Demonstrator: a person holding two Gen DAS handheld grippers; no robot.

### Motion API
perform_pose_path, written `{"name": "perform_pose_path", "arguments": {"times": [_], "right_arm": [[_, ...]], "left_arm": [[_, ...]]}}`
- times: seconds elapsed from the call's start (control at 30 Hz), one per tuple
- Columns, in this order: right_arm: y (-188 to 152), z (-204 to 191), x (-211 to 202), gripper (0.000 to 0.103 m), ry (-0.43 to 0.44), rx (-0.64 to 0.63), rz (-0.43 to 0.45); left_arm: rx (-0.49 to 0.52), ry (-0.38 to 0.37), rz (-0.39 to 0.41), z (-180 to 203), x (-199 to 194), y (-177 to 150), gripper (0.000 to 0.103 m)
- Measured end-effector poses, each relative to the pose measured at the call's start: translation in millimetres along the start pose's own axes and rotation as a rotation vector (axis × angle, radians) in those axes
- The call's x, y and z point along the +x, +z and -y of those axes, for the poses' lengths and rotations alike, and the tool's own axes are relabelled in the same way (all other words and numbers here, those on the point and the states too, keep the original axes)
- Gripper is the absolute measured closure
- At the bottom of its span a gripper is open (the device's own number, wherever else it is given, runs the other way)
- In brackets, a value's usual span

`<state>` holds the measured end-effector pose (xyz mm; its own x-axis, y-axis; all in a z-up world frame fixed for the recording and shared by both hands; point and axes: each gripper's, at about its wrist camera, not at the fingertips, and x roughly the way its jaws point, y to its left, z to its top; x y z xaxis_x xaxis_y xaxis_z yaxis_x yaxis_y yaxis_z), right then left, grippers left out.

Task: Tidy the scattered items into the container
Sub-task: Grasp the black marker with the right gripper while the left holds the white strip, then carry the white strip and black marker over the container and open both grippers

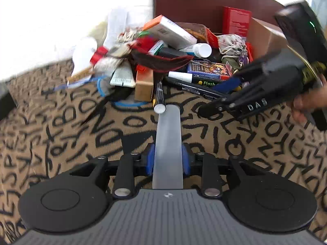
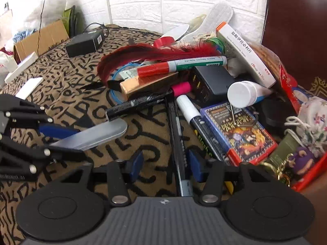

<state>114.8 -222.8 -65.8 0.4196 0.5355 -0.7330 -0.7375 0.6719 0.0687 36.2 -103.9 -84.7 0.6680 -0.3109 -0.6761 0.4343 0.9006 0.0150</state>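
Silver flat case (image 1: pixel 168 143) pinched in the left gripper (image 1: pixel 168 159), beside the clutter.
Right gripper (image 2: pixel 163 164) fingers spread astride a black pen (image 2: pixel 178 140), not pressing; its lower end hidden.

Both looking steeply down along the claws, close over the tan letter-patterned cloth (image 1: pixel 61 126); facing the same clutter heap, sharing the colourful playing-card box (image 1: pixel 208 70) (image 2: pixel 239 130) from neighbouring sides.
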Motion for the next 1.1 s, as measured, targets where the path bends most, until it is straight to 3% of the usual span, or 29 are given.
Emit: {"name": "perform_pose_path", "arguments": {"times": [0.1, 0.17, 0.2, 0.23, 0.43, 0.73, 1.1], "right_arm": [[1, -4, 2, 0.05, -0.03, -0.019, 0.018], [-1, -13, -1, 0.07, -0.054, -0.029, 0.03], [-3, -19, -4, 0.087, -0.061, -0.035, 0.033], [-6, -24, -7, 0.088, -0.067, -0.039, 0.037], [-20, -37, -24, 0.089, -0.088, -0.01, 0.075], [-13, -52, -79, 0.09, -0.153, -0.003, 0.209], [-24, -27, -164, 0.09, -0.314, 0.076, 0.344]], "left_arm": [[0.037, 0.031, 0.007, 7, 4, 0, 0.072], [0.029, 0.031, 0.013, 7, 4, -1, 0.075], [0.028, 0.023, 0.018, 7, 3, -2, 0.075], [0.028, 0.013, 0.022, 7, 2, -4, 0.075], [-0.014, -0.04, 0.081, 8, -13, -4, 0.075], [-0.019, -0.06, 0.174, 13, -44, 25, 0.075], [0.065, -0.174, 0.269, 67, -51, 83, 0.075]]}}
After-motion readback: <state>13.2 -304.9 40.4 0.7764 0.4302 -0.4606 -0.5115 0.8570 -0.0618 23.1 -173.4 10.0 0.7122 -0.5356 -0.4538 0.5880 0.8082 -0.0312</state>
